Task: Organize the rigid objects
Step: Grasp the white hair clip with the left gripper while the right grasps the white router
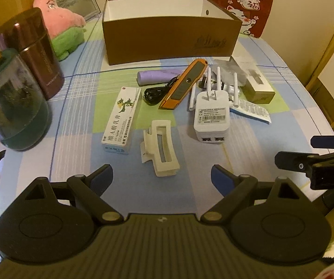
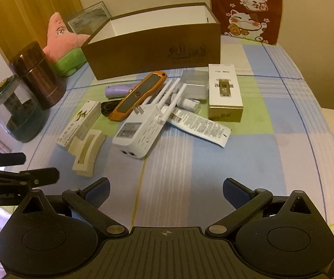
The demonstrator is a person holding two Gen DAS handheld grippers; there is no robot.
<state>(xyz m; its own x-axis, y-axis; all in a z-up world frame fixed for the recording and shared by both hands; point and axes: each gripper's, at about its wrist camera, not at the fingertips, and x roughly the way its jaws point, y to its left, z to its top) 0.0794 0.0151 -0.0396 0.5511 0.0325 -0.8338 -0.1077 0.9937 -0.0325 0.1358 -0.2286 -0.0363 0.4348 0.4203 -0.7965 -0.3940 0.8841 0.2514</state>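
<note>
Hovering low over the near edge of the checked tablecloth [image 1: 283, 97], the left gripper [image 1: 162, 176] has its 2 blue-padded fingers spread wide with nothing between them. The right gripper [image 2: 165, 189] hangs the same way, fingers parted and empty, and shows at the right edge of the left wrist view as a black arm with a blue pad.

Just ahead of the left gripper lies a cream hair claw clip [image 1: 161, 150], with a long white medicine box [image 1: 120, 121] beside it on the left, the 2 close or touching. To the right of the clip sits a white wifi extender [image 1: 210, 116], plug prongs facing up and its 4 antennas pointing towards the far side. An orange utility knife [image 1: 183, 84] lies diagonally beyond it, its lower end resting on or against a coiled black cable [image 1: 154, 93]. Behind the knife lies a lilac tube-shaped item [image 1: 157, 75]; I cannot tell what it is. A white printed tube [image 2: 201, 127] lies flat right of the extender, partly under its antennas, and a white and gold carton [image 2: 225, 93] rests just beyond it, beside a clear plastic case [image 2: 194, 84].

An open brown cardboard box [image 1: 171, 39] with a white inside stands at the back, nothing visible in it. At the left stand a dark red canister [image 1: 34, 53] and a green-tinted jar [image 1: 11, 102], with a pink and green plush toy [image 1: 59, 23] behind them.
</note>
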